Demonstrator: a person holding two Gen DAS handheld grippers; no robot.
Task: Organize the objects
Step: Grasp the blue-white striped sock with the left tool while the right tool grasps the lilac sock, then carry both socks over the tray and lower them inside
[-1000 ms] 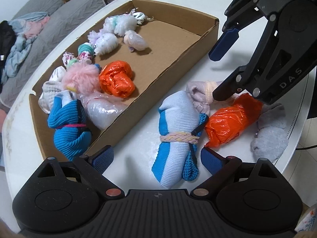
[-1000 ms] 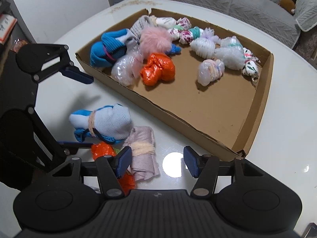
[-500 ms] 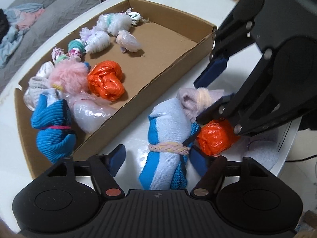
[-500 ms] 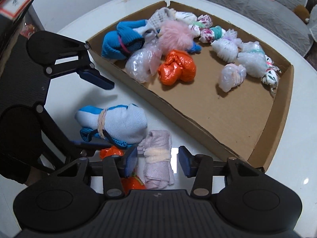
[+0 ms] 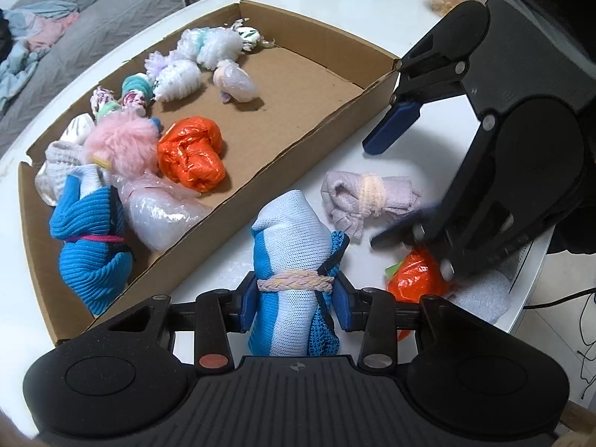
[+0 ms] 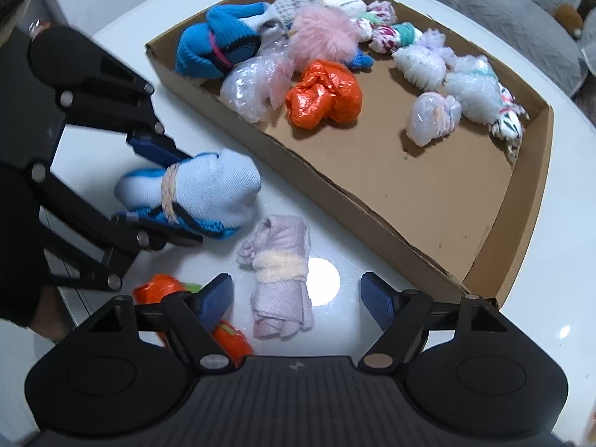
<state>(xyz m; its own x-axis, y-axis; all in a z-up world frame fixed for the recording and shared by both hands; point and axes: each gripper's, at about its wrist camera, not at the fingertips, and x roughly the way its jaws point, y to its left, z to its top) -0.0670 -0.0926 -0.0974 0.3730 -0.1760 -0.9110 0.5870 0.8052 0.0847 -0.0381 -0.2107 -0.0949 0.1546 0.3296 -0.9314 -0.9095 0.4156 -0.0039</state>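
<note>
Fingers closing on the sock bundle

Left gripper [image 5: 294,300] has closed onto the blue-white bundle [image 5: 290,231], ready for boxing; right gripper [image 6: 296,298] hangs wide open, empty, over the lilac roll [image 6: 279,283].

Box floor: the cardboard box [image 6: 428,201] has bare floor across its near-right half; bundles crowd the far and left parts.
Box wall: the low near wall [image 5: 260,182] stands between the table items and the box floor.
Orange bag in box [image 6: 323,94]: sits at the edge of the bare floor.
Table gap: the lilac roll [image 6: 279,279] lies between the right gripper [image 6: 296,300] fingers, which stand wide apart with room on both sides.
Left side: the left gripper [image 5: 294,301] and the blue-white bundle [image 5: 294,260] it clamps fill the space beside the lilac roll.
Near edge: the orange bag on table [image 5: 417,275] lies under the right gripper's frame.
</note>
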